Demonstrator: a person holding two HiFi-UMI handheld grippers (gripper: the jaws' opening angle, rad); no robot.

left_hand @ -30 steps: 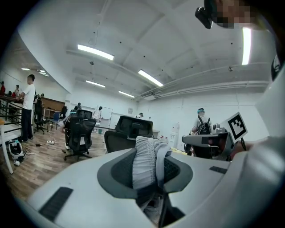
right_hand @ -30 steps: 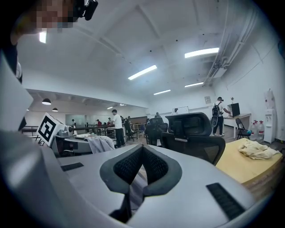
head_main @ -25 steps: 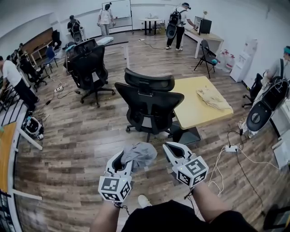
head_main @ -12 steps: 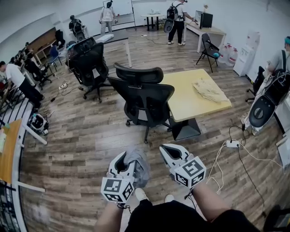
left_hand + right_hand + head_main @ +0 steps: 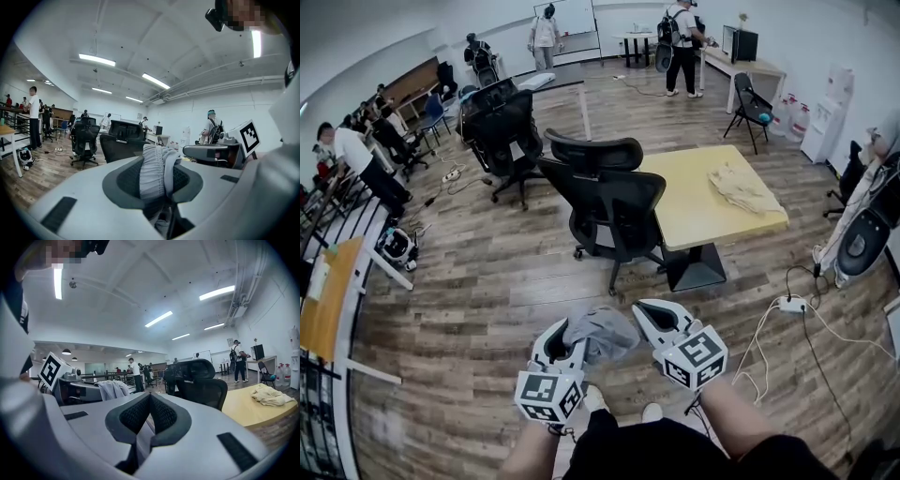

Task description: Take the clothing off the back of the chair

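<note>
A grey garment (image 5: pixel 600 330) hangs bunched from my left gripper (image 5: pixel 572 339), whose jaws are shut on its ribbed hem (image 5: pixel 153 174). My right gripper (image 5: pixel 649 314) is beside it, shut, with nothing between its pads (image 5: pixel 149 414); the grey garment (image 5: pixel 111 389) shows at its left. The black mesh office chair (image 5: pixel 609 208) stands ahead of both grippers, its back bare, also seen as the chair (image 5: pixel 201 384) and the chair (image 5: pixel 121 140). Both grippers are low in the head view, well short of the chair.
A yellow table (image 5: pixel 694 202) with a beige cloth (image 5: pixel 742 189) stands right of the chair. More black chairs (image 5: pixel 499 127) are behind at the left. A power strip and cables (image 5: pixel 789 306) lie on the wood floor at right. Several people stand around the room's edges.
Both grippers have moved back from the chair with the grey garment in the left one. The view has swung a little, so chair and table sit further right.
</note>
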